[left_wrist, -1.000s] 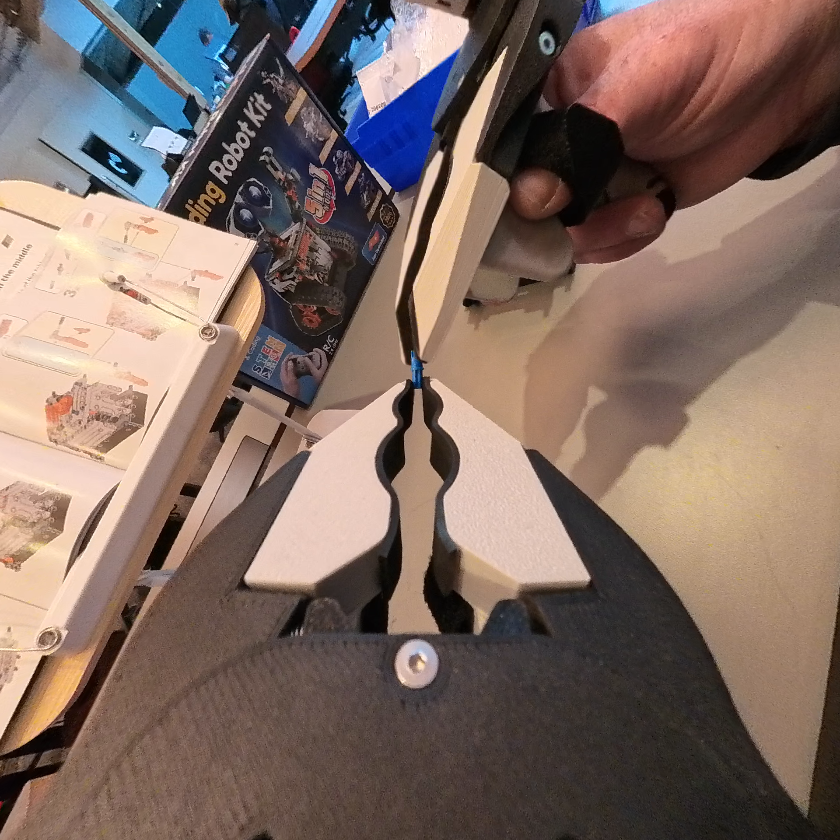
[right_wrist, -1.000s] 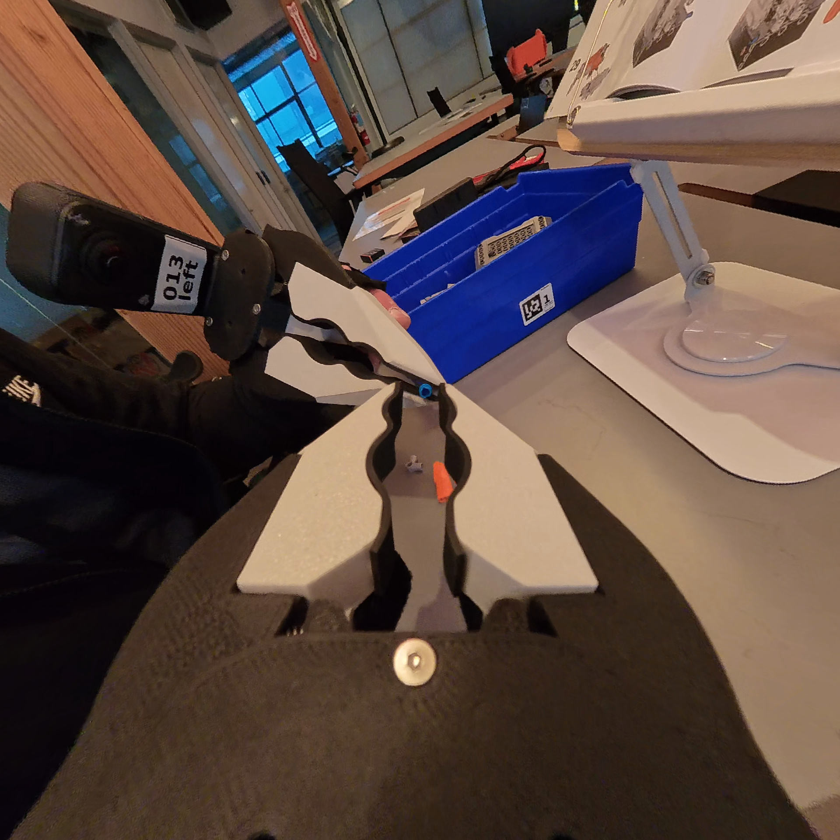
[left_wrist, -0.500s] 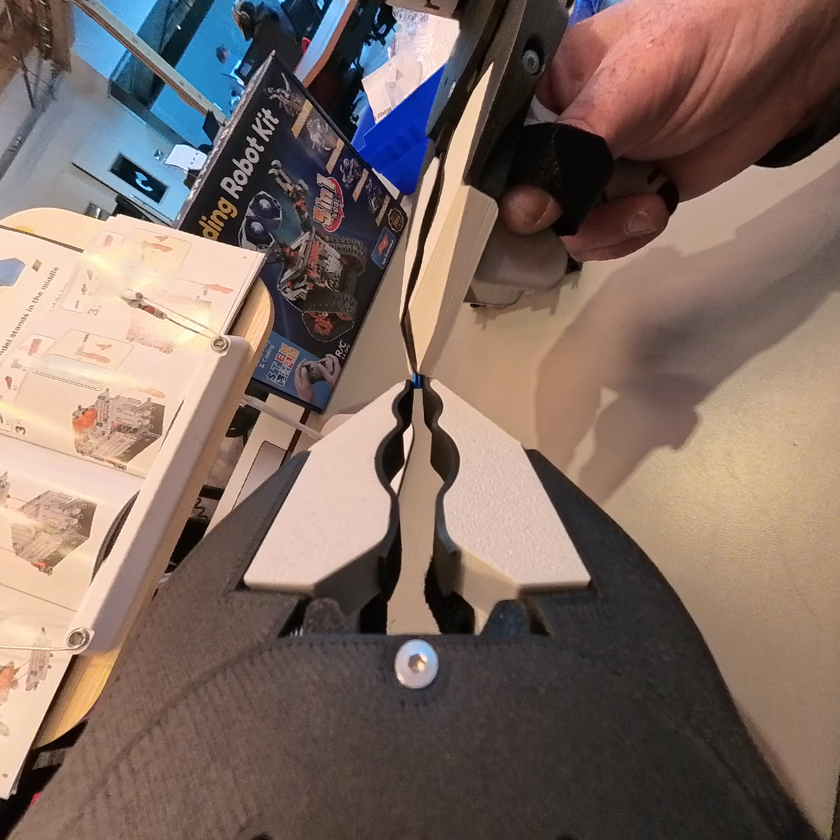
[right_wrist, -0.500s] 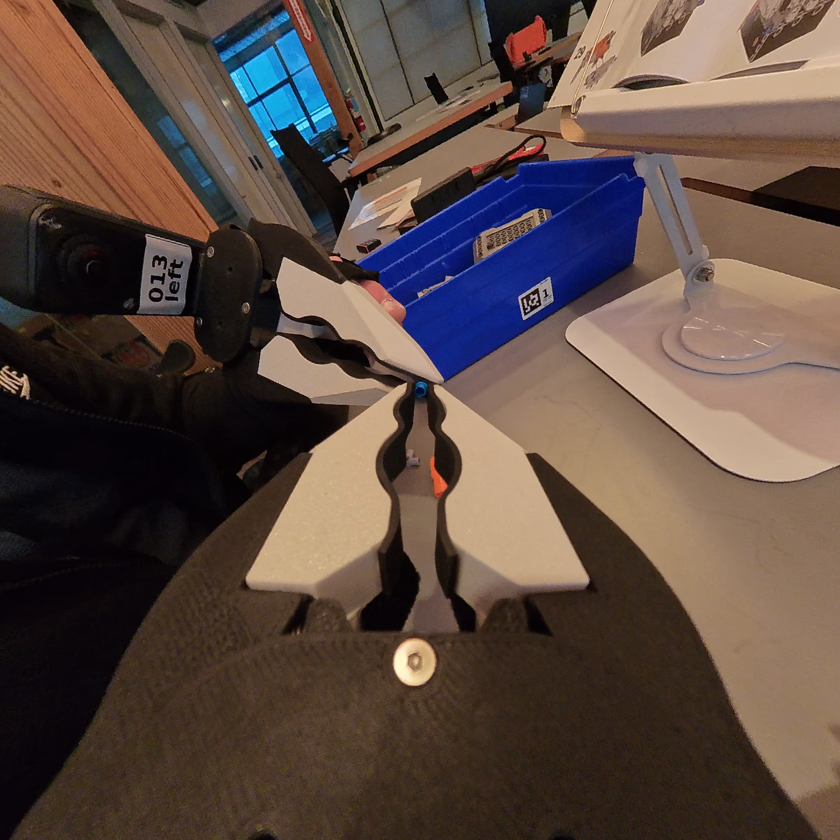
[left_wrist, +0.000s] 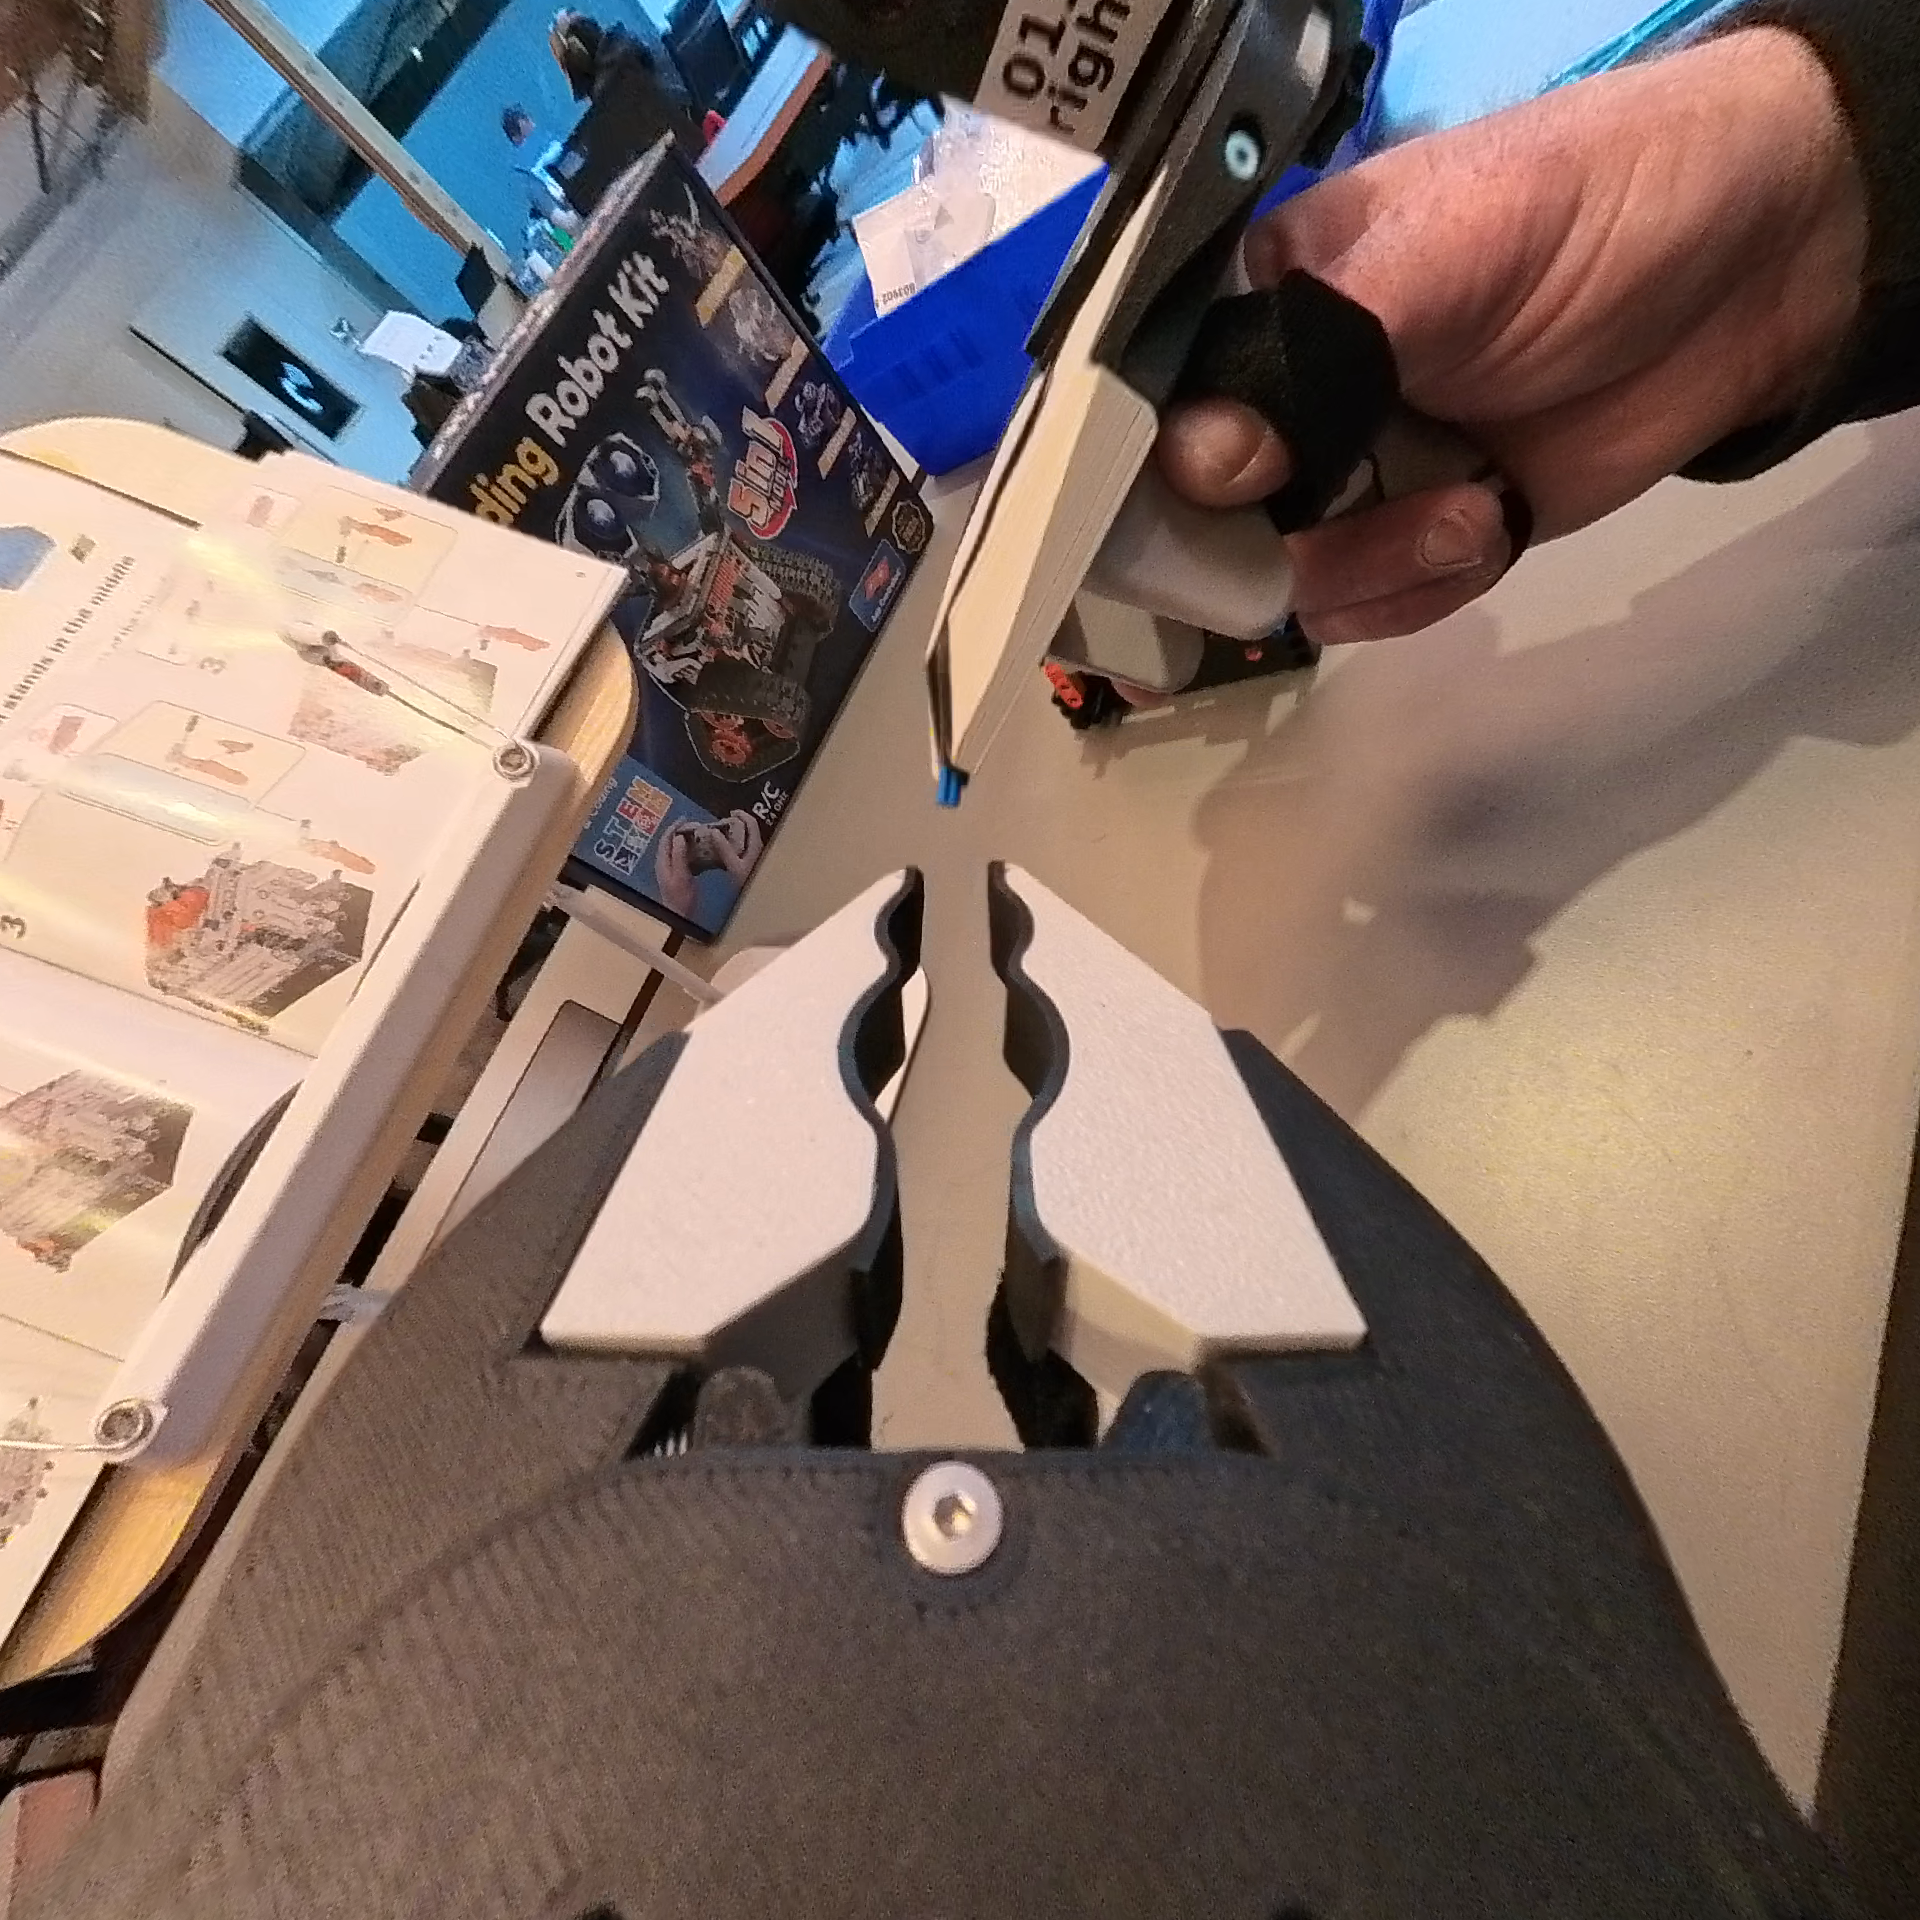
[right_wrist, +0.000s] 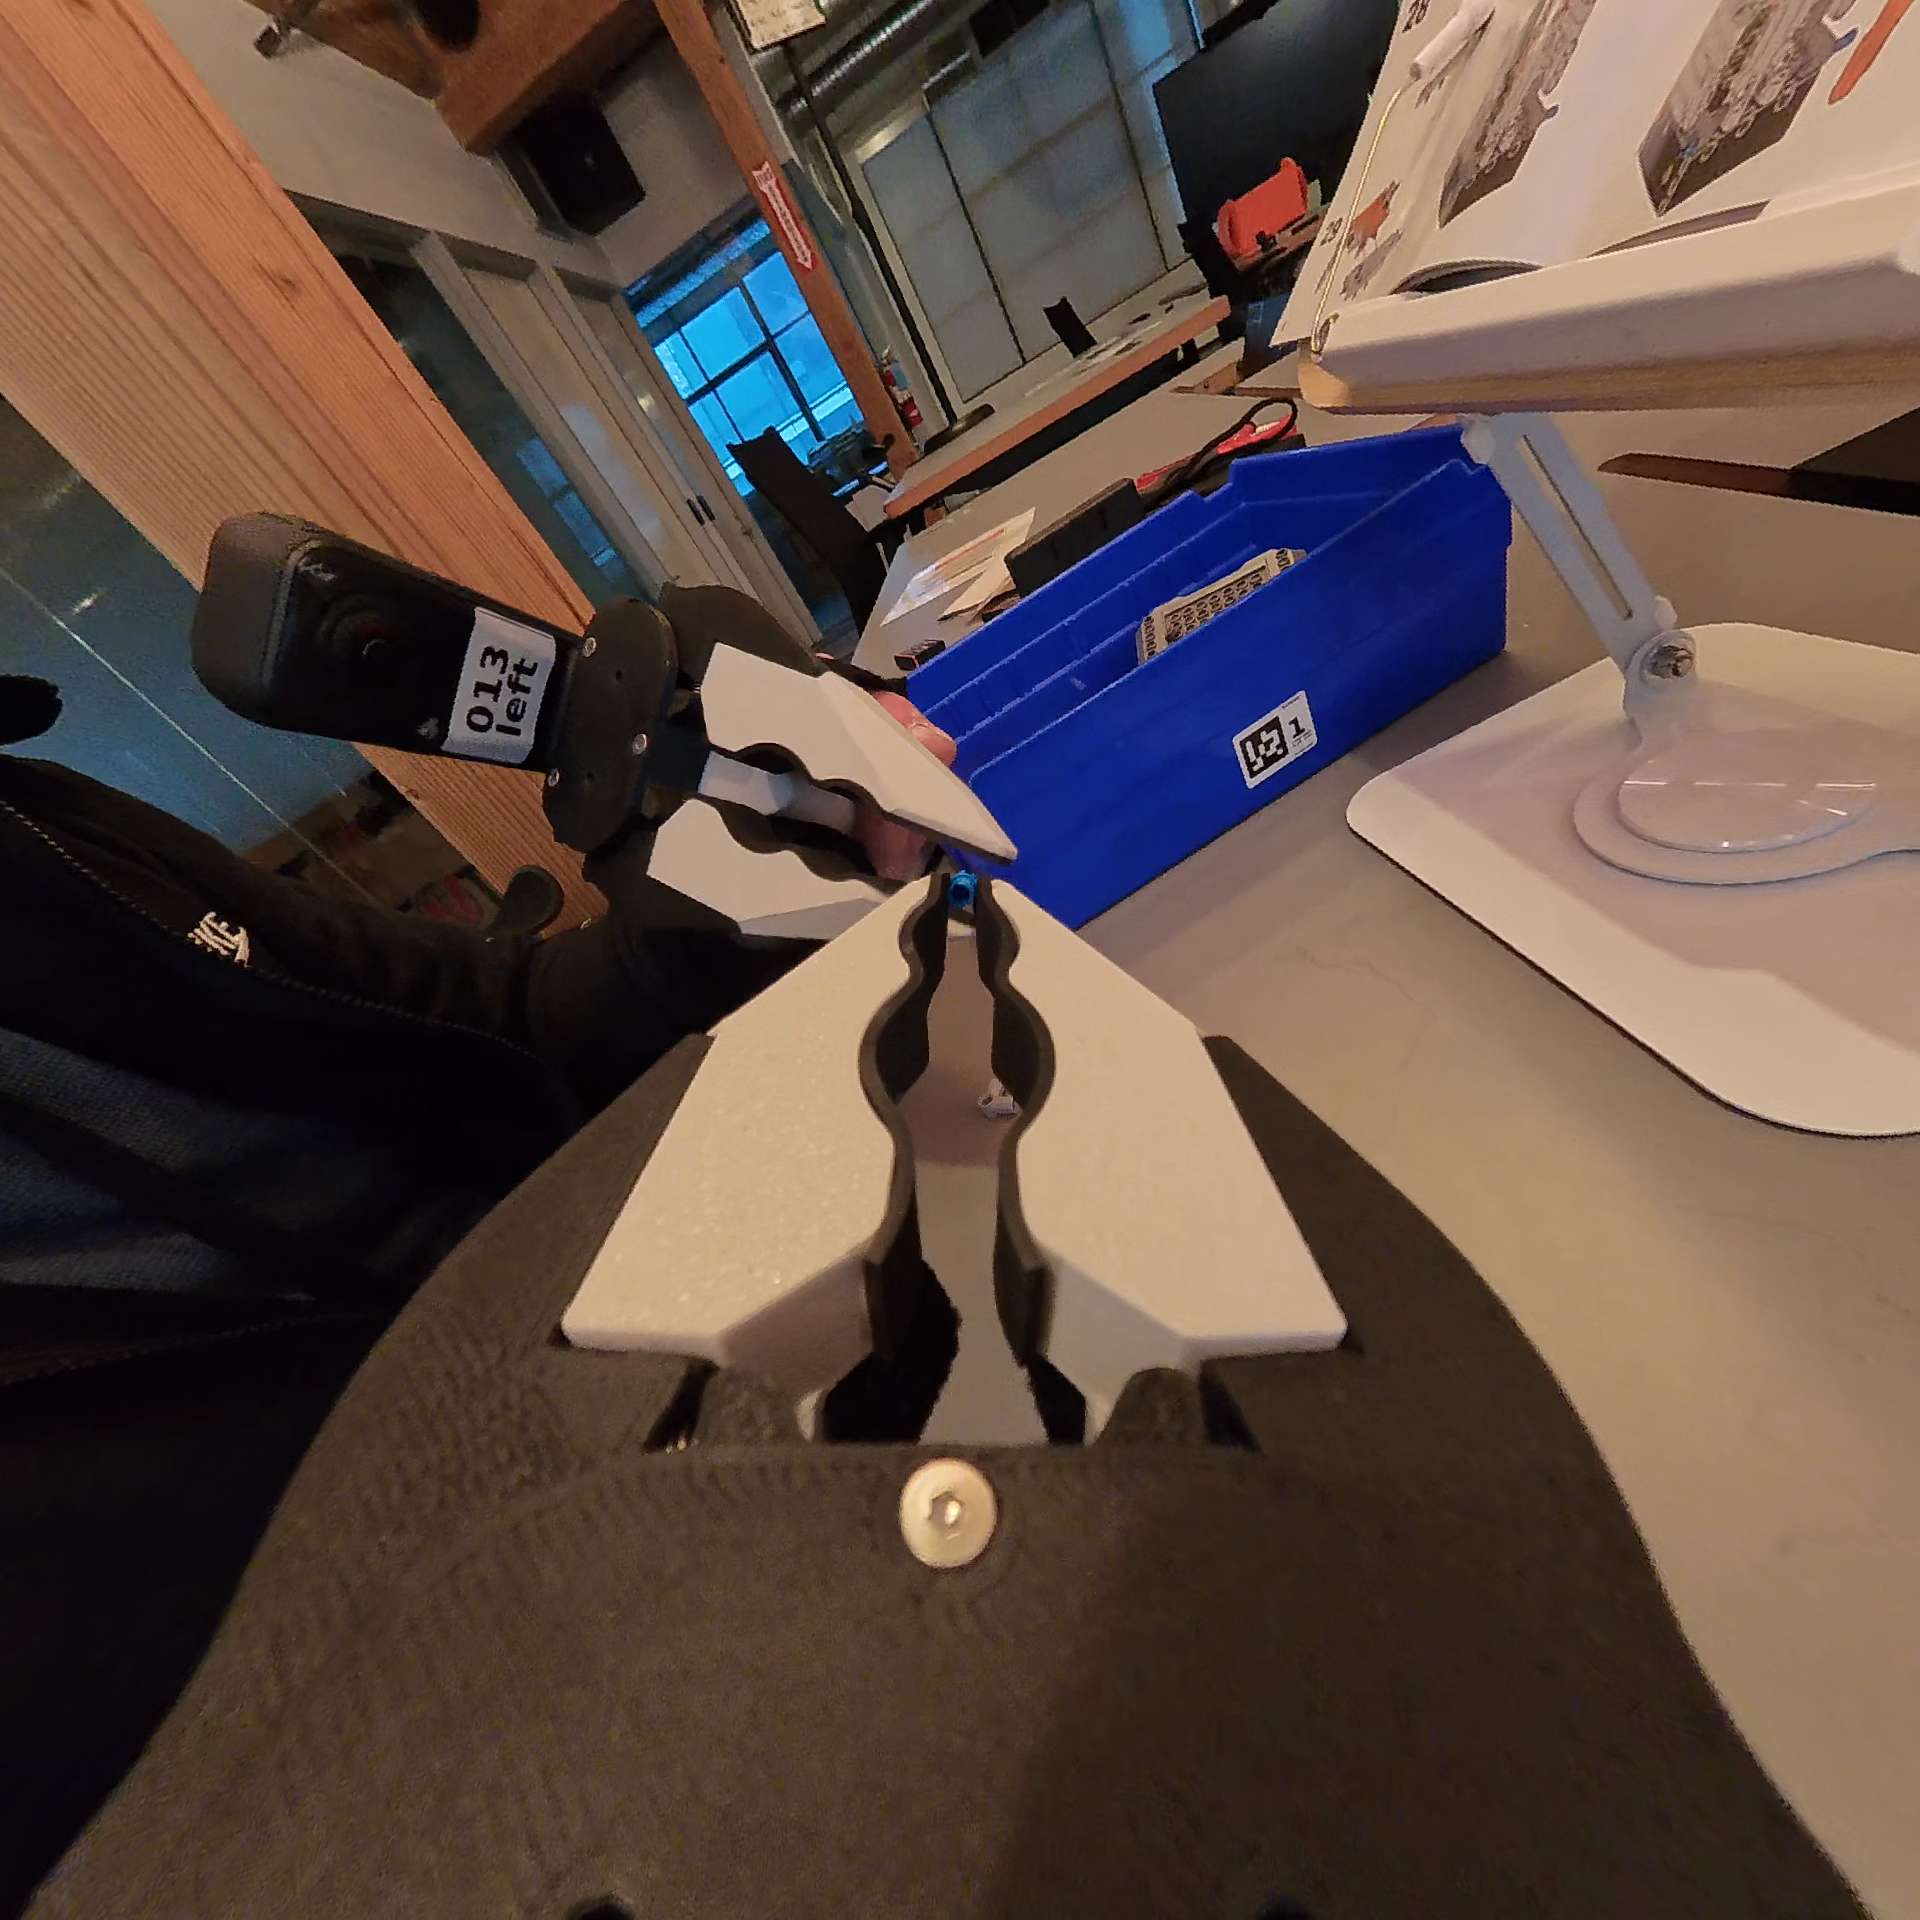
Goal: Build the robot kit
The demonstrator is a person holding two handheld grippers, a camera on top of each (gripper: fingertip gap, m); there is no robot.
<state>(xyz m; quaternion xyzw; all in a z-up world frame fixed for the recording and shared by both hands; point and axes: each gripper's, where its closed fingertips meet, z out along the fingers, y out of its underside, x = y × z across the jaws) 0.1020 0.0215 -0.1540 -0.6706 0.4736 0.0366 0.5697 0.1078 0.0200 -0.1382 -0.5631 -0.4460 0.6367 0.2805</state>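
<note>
Left wrist view: right gripper (left_wrist: 948,764) fingers clamp blue peg (left_wrist: 948,792); left gripper (left_wrist: 954,883) fingers apart

Bin (right_wrist: 1195,727) beside book stand (right_wrist: 1662,883), both on table (right_wrist: 1455,1299)

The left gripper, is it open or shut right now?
Open. The left gripper shows bare table between its tips; the small blue peg sits apart, pinched by the right gripper.

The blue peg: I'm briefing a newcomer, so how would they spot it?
Start at the blue bin on the grey table. In front of it the right tool pinches a tiny blue peg, the only blue thing between fingertips.
</note>
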